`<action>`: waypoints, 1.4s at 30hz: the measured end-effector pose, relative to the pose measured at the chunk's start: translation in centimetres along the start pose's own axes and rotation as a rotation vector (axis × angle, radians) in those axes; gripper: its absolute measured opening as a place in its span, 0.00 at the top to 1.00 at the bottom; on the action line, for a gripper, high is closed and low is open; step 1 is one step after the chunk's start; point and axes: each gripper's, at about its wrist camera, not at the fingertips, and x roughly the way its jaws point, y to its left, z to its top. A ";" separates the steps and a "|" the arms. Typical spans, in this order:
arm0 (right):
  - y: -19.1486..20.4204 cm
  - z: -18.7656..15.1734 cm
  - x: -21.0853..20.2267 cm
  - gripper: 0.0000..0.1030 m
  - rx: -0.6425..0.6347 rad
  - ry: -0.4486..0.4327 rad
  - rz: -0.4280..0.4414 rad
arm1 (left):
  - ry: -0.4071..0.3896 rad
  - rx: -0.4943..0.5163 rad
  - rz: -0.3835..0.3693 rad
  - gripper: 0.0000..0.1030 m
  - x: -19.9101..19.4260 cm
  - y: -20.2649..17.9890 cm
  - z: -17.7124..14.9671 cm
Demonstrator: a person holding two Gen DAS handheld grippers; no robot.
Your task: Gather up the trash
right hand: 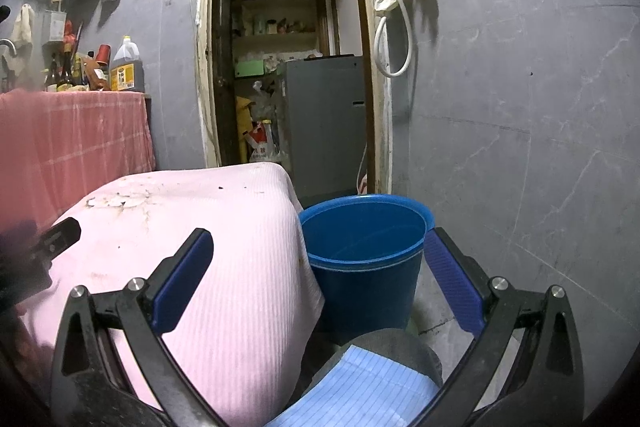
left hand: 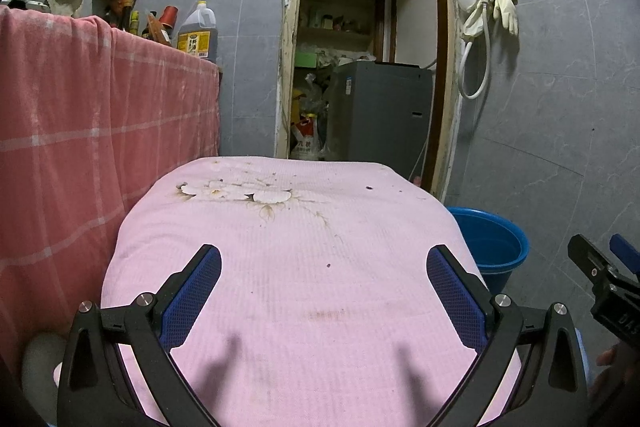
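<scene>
The left claw (left hand: pixel 324 291) hangs with its blue-padded fingers spread wide and nothing between them, low over the pink ribbed cloth covering the bench (left hand: pixel 288 307). Ahead of it, near the far left part of that cloth, lies the trash: a flat scatter of pale, brown-edged peel-like scraps (left hand: pixel 236 191), with a few dark specks (left hand: pixel 369 188) further right. What exactly the scraps are is too small to tell.

To the right, the right claw (right hand: pixel 320 283) is equally wide and empty, hovering past the bench's right edge, with the round blue plastic bucket (right hand: pixel 366 255) just beyond its fingers. The bucket stands on the floor just beside the hanging cloth and looks empty, so it is likely where the trash goes.

The step in hand seems to be the first reach. The scraps look thin and lie flush on soft fabric, so the left claw probably needs to come down steeply, straddle one piece, and pinch shallow enough not to gather the cloth. Dragging the cloth would shift the rest. The right claw is best kept clear of the carry path to the bucket.
</scene>
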 end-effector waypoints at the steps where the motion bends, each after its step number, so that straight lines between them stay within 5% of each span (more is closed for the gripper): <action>1: -0.1 0.0 0.1 0.00 0.001 0.004 0.000 | 0.002 -0.001 0.000 0.02 0.0 0.0 0.0; 42: -0.3 -0.1 0.4 0.00 0.013 0.018 -0.001 | 0.012 0.000 -0.001 0.02 0.3 0.4 -0.1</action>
